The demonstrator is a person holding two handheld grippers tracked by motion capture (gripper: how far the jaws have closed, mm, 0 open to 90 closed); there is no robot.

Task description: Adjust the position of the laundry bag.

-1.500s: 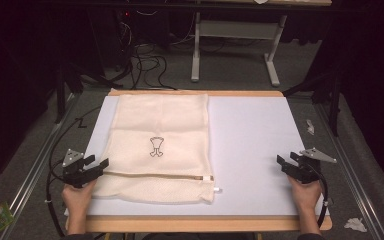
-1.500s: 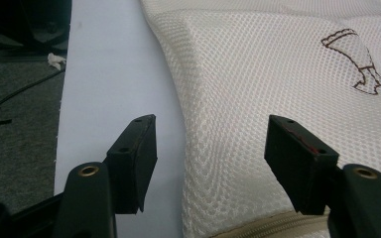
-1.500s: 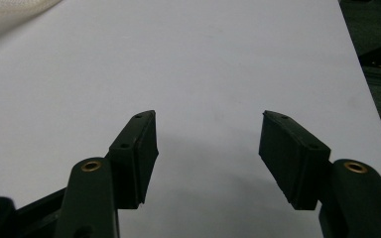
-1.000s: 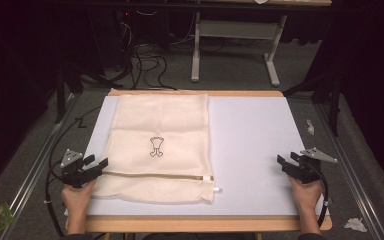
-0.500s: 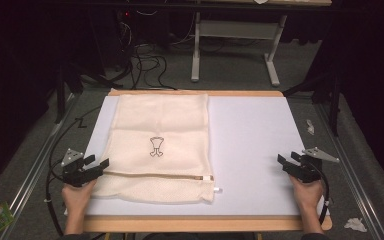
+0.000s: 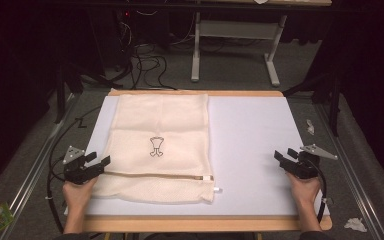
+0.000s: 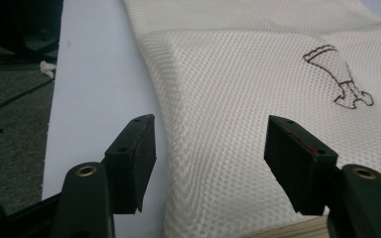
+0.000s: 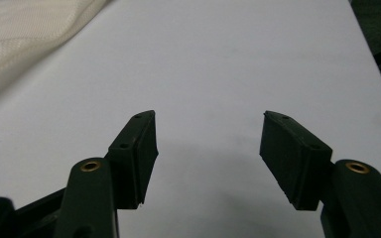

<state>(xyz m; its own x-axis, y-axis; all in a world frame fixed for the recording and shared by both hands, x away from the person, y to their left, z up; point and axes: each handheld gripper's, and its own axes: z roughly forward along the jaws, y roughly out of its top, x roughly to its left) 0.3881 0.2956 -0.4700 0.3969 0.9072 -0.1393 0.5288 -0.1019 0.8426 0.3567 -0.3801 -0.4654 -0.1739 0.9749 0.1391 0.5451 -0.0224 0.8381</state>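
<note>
Clearly the mesh laundry bag (image 6: 159,145) is light, limp stuff that I expect to sag and fold wherever I lift it; it lies flat on the left half of the white counter (image 6: 260,140), zipper (image 6: 155,175) running along its near edge. My left gripper (image 6: 94,166) sits at the bag's near left corner with its fingers (image 7: 134,148) spread open over the mesh edge, holding nothing. My right gripper (image 6: 286,159) waits open, well apart; I'd pinch the stiffer zipper seam corners.

Mesh bag (image 6: 157,145) lies on the table's (image 6: 260,140) left half; cables (image 6: 145,62) behind.
</note>
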